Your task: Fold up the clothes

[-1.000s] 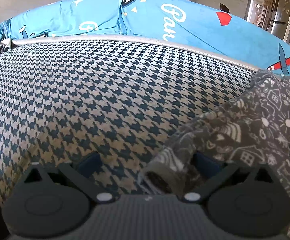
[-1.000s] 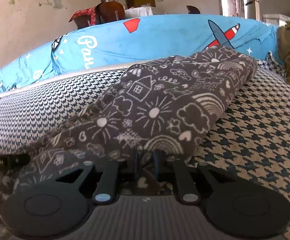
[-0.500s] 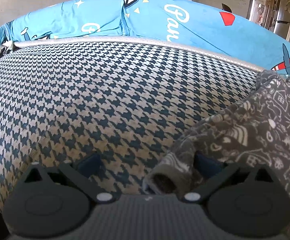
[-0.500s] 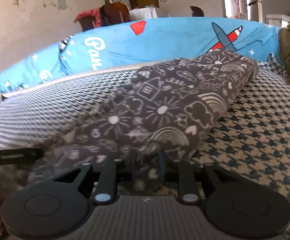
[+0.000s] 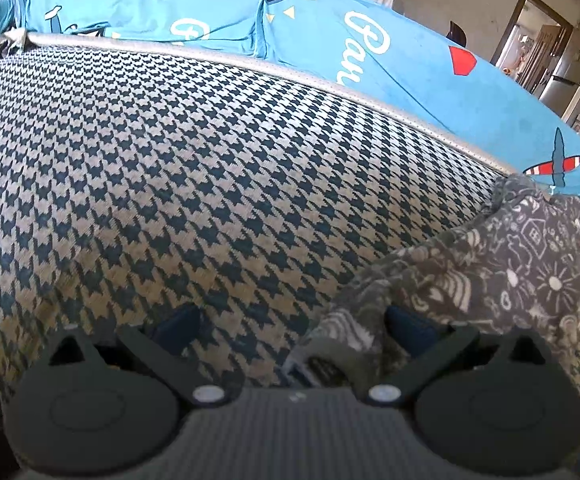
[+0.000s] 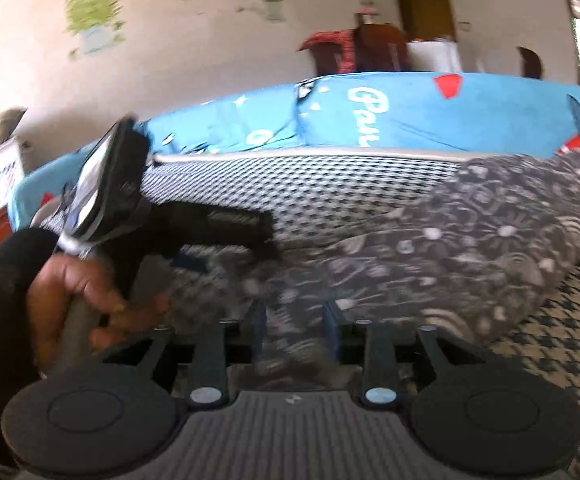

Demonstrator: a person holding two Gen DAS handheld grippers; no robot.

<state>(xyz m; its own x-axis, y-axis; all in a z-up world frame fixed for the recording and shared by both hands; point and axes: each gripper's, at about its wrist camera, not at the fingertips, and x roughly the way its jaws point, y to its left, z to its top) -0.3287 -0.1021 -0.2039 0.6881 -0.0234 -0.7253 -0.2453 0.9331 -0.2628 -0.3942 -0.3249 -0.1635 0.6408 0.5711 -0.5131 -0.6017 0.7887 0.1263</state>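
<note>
- Over on the left, the left hand-held gripper [image 5: 291, 326] sits low over the houndstooth cover [image 5: 194, 184] with its fingers spread wide; the cuff-like end of the grey patterned garment [image 5: 489, 272] lies between them, against the right finger, and nothing is pinched
- Seen from the other side, a hand [image 6: 78, 300] holds that gripper's handle just above the garment's near end, though this view is smeared by motion blur
- The garment itself lies on the houndstooth cover as a long, bunched roll running away to the right, towards the blue printed cloth [image 5: 369, 52] that drapes the far edge
- Further right, the right hand-held gripper [image 6: 291, 330] has garment cloth between its two fingers; the fingers stand a little apart with fabric filling the gap, so I judge it is pinching the cloth, but the blur stops me being sure how tight
- As for progress, the piece looks gathered lengthwise into a narrow band, so a first fold may well be in; it is not yet a neat, flat packet
- What seems left: take hold of the near end on the left side, bring it over towards the far end to halve the band, then flatten it
- I see no finished stack and cannot tell whether other clothes wait out of view
</note>
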